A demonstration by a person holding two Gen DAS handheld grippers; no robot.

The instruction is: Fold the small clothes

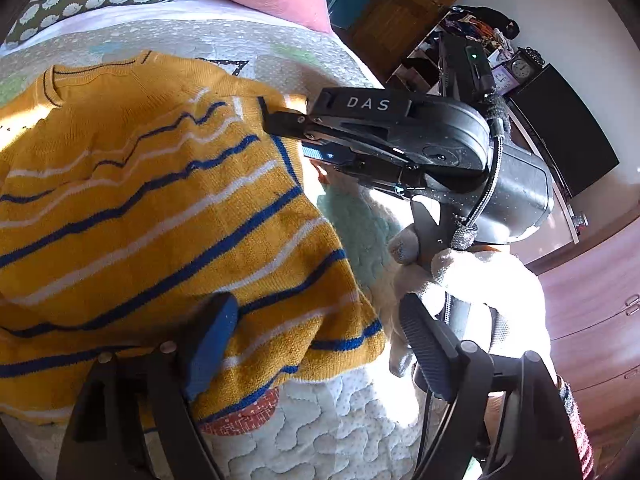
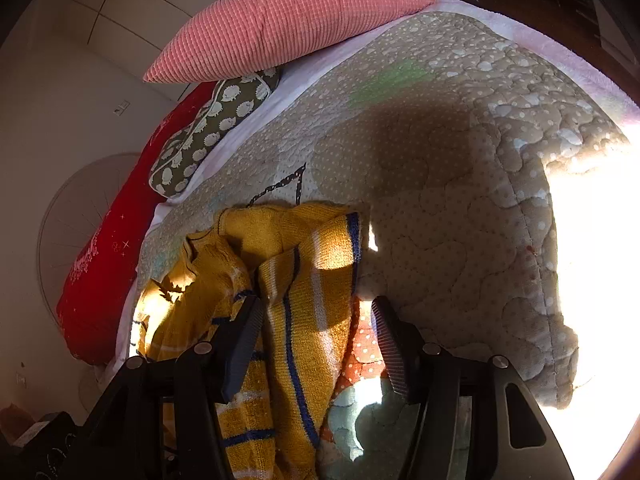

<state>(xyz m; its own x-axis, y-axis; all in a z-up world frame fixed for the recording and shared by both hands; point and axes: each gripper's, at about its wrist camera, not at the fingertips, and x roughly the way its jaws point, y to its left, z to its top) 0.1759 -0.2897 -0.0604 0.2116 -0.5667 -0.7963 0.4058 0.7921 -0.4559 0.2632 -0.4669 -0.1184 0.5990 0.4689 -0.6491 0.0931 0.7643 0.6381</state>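
Beyond the sweater (image 2: 304, 300), glare whites out the quilt (image 2: 440, 184) edge.

Left gripper (image 1: 316, 344): lower frame, jaws apart, nothing pinched. Right gripper (image 1: 296, 136): mid-frame in left view, held by a white-gloved hand (image 1: 460, 276); jaws parted in its own view.

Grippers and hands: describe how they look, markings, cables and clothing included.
The right gripper is a black plastic tool with "DAS" in pale letters, a green light on its rear unit and a braided silver cable. Ribbed dark pads line its jaws. A fuzzy white glove covers the hand gripping it.
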